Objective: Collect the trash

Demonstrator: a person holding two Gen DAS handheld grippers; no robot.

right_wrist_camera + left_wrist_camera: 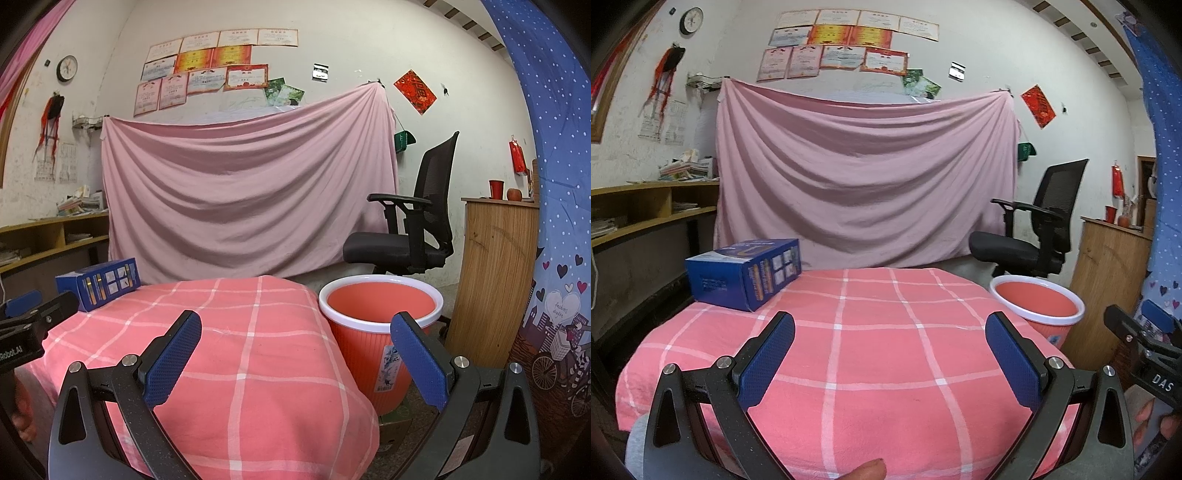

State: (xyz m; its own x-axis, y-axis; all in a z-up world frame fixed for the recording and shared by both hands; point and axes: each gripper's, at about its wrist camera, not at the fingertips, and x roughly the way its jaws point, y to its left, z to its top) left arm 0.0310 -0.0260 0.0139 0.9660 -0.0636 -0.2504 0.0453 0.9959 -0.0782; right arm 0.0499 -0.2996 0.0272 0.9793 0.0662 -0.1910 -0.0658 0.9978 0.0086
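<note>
A blue cardboard box (744, 272) lies on the far left corner of a table under a pink checked cloth (871, 354); it shows smaller in the right wrist view (99, 283). An orange waste bin with a white rim (373, 332) stands on the floor by the table's right side, also in the left wrist view (1036, 306). My left gripper (889, 332) hovers open over the cloth, well short of the box. Open too, my right gripper (295, 332) hangs over the table's right edge, its right finger in front of the bin. Neither holds anything.
A black office chair (413, 229) stands behind the bin. A wooden cabinet (495, 277) is to the right, a shelf with papers (646, 210) to the left. A pink sheet (864, 173) hangs on the back wall. A blue patterned curtain (554, 258) fills the right side.
</note>
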